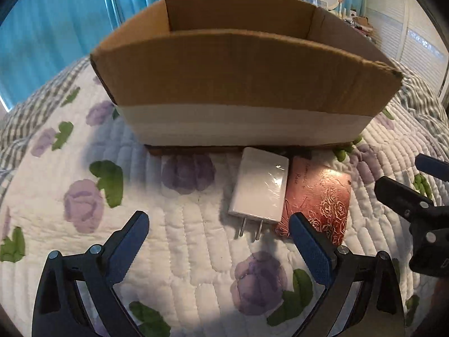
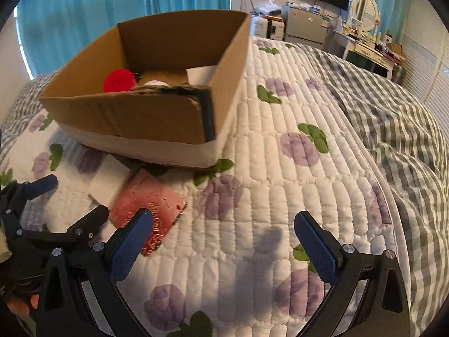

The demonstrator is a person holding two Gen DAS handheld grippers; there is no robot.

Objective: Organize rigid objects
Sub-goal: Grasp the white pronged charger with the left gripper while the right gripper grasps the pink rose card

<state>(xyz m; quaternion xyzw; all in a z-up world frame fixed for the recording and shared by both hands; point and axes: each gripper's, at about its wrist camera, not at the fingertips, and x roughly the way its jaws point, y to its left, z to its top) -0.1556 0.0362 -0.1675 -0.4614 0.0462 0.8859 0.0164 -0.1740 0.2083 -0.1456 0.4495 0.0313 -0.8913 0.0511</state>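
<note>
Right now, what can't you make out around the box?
- Cardboard box contents: left wrist view, hidden by its near wall.
- White item beside the red object: right wrist view, cut off by the box rim.
- Writing on the red card: too small.

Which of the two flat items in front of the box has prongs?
The white charger, on the quilt left of the red rose-patterned card. Two metal prongs stick out of its near end; the card has none.

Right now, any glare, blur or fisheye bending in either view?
Left wrist: glare on the white charger; cardboard box rim bowed by the fisheye. Right wrist: box's near corner smeared; finger shadows fall on the quilt.
</note>
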